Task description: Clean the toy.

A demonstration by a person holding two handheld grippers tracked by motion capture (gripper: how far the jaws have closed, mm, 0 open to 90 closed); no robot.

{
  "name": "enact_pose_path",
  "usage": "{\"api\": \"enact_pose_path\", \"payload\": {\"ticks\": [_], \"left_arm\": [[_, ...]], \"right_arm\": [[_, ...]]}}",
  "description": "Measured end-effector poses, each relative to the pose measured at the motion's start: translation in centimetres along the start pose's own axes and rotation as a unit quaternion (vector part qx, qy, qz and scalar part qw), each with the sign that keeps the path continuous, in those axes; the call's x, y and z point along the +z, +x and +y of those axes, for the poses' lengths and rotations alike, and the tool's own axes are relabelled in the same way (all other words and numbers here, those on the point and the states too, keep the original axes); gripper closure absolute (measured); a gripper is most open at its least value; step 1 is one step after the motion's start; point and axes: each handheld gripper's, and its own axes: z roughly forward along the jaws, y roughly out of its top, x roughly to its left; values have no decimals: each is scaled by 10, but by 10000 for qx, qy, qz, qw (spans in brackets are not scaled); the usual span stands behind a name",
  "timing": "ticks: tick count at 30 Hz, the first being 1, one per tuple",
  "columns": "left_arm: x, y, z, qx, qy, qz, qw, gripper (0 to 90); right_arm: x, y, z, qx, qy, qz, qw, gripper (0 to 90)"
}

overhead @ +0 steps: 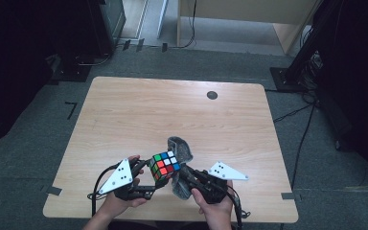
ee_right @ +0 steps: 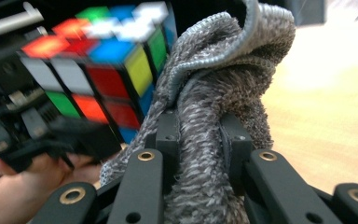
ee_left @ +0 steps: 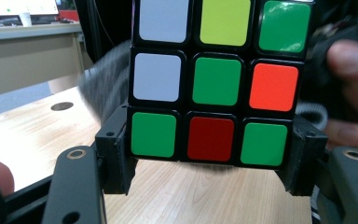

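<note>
The high view is dim, its corners black; the pale wooden table (overhead: 124,115) is evenly lit; in the right gripper view the multicoloured puzzle cube (ee_right: 98,70) smears with blur, and glare whitens the far tabletop.

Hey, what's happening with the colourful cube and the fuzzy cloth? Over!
Left gripper shut on puzzle cube, held above table. Right gripper shut on grey cloth, cloth against the cube. Nothing in the way.

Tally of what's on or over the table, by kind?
Puzzle cube: 1
Grey cloth: 1
Handheld grippers: 2, left gripper shut on the cube, right gripper shut on the cloth
Total: 4
</note>
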Motion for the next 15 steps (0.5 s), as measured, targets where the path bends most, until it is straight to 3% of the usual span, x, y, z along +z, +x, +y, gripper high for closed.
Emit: {"api": "enact_pose_path", "payload": {"ticks": [3,8,10,13,15], "left_arm": [[-1,3,-1,-24,4,-14,10000,338],[-2,5,-3,-45,25,-31,10000,339],[-1,4,-2,-63,-9,-75,10000,338],[-2,3,0,-72,-39,-160,9998,338],[-2,4,0,-42,-12,-167,9999,338]], "right_arm": [[-1,-2,2,116,20,151,9998,742],[-18,0,16,204,-505,361,9979,742],[-16,-1,14,212,-446,389,9980,742],[-3,-7,3,425,-88,427,9981,742],[0,-9,0,514,-22,503,9974,742]]}}
